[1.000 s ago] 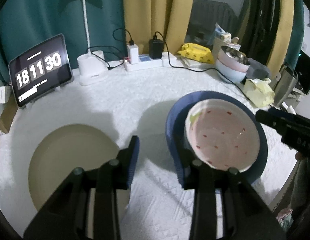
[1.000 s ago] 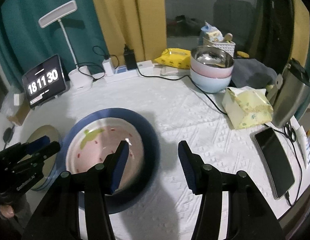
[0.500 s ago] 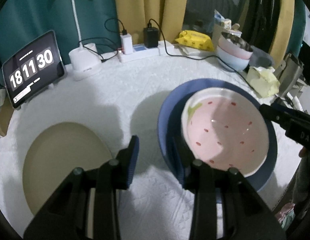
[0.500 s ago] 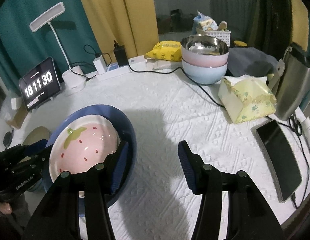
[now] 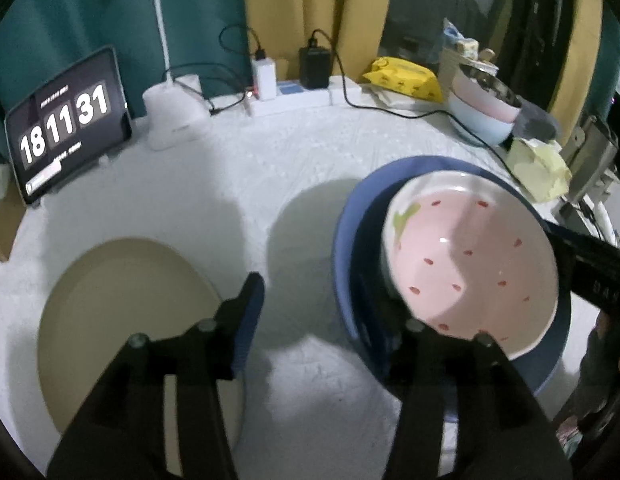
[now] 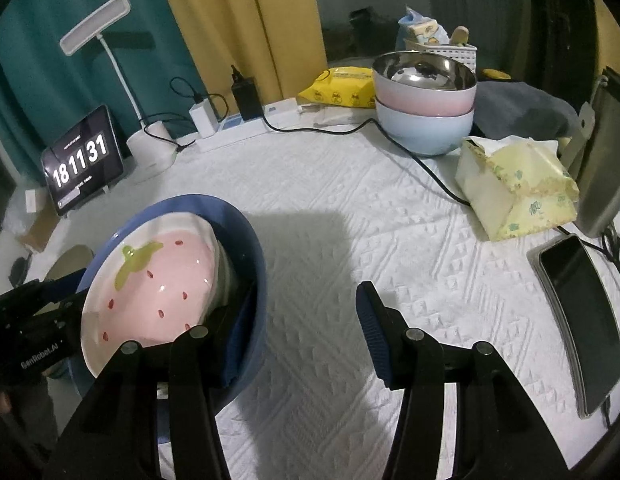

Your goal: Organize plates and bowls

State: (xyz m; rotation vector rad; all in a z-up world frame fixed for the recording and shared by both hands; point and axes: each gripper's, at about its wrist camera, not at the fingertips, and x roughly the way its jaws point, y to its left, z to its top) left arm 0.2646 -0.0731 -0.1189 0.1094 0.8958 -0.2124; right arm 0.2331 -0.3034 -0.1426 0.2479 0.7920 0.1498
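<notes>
1. At the far left of the counter [image 5: 294, 168], near the left gripper [image 5: 313, 312], a tan plate [image 5: 122, 312] lies flat and alone. It reads as the next piece to gather, so keep the path to it open.
2. The left gripper's jaws are spread wide. Its right finger sits against the left side of the blue bowl [image 5: 345, 248], seemingly just inside the rim, while its left finger hangs over bare cloth between the bowl and the tan plate. It pinches nothing.
3. The blue bowl holds the strawberry bowl [image 5: 469, 264], which is tilted, its left side raised and its right side low. For a tidy stack it should settle level and centred before either tool lets the pair go.
4. In the right wrist view the right gripper [image 6: 302, 320] also has its jaws spread. Its left finger is down inside the blue bowl [image 6: 254, 248] beside the strawberry bowl [image 6: 158, 280], and its right finger is over open cloth. Whether that finger touches the inner bowl cannot be told.
5. My judgement: steady the blue rim from both sides and move slowly, since glazed ware slides easily on glaze. A hard nudge could tip the inner bowl over the rim.
6. To the far right stands a stack of bowls [image 6: 425, 96], steel-lined on top, with a black cable [image 6: 429, 168] running in front. Lift clear of that cable if carrying the nested pair there.
</notes>
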